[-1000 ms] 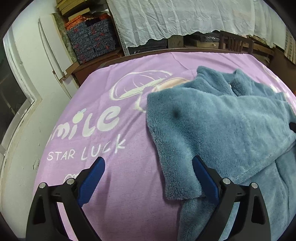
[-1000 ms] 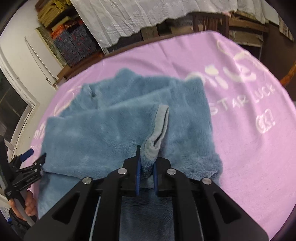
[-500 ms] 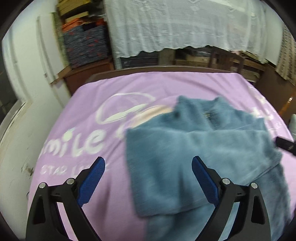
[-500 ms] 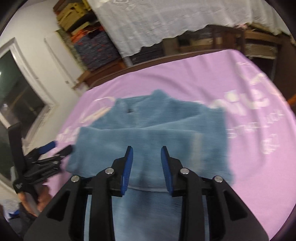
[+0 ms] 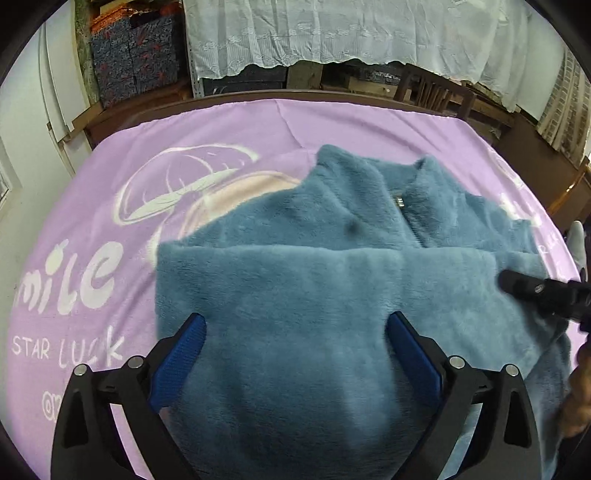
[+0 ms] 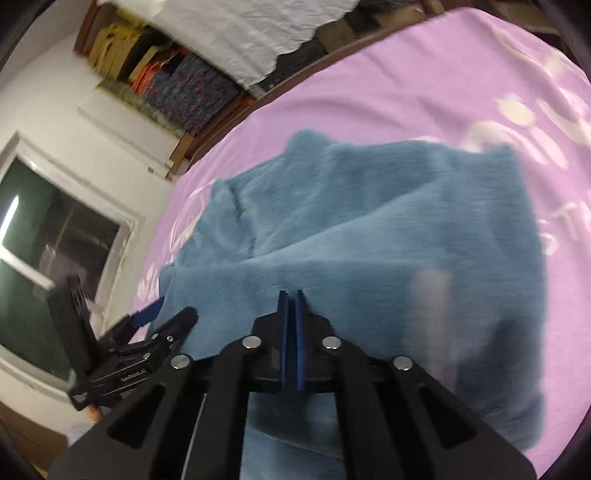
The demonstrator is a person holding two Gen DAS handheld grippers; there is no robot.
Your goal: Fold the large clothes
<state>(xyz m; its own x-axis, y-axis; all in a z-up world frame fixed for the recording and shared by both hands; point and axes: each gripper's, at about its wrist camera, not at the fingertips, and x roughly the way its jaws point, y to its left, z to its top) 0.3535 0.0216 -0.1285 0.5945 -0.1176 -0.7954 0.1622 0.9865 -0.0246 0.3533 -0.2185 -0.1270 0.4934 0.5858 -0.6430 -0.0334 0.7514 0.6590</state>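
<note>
A blue-grey fleece jacket (image 5: 332,295) lies on the purple blanket (image 5: 92,206), collar and zip away from me and a sleeve folded flat across the chest. My left gripper (image 5: 295,332) hangs open just above the folded sleeve, its blue pads (image 5: 181,347) wide apart with fleece below them. The right gripper (image 6: 290,299) is shut, pads almost touching, with no cloth seen between them; its tips sit over the near edge of the jacket (image 6: 369,229). The right wrist view is blurred. Each view shows the other gripper at its side: right gripper (image 5: 543,291), left gripper (image 6: 147,332).
The blanket (image 6: 406,85) carries white "smile STAR LUCK" print. Behind the bed stand shelves under a white lace cloth (image 5: 351,33), patterned boxes (image 5: 133,55) and a wooden chair (image 5: 432,88). A white wall and a window (image 6: 44,236) are at the left.
The right gripper let go of the grey sleeve cuff, opened, then shut again empty and swung left. The left gripper moved right from the blanket to over the jacket.
</note>
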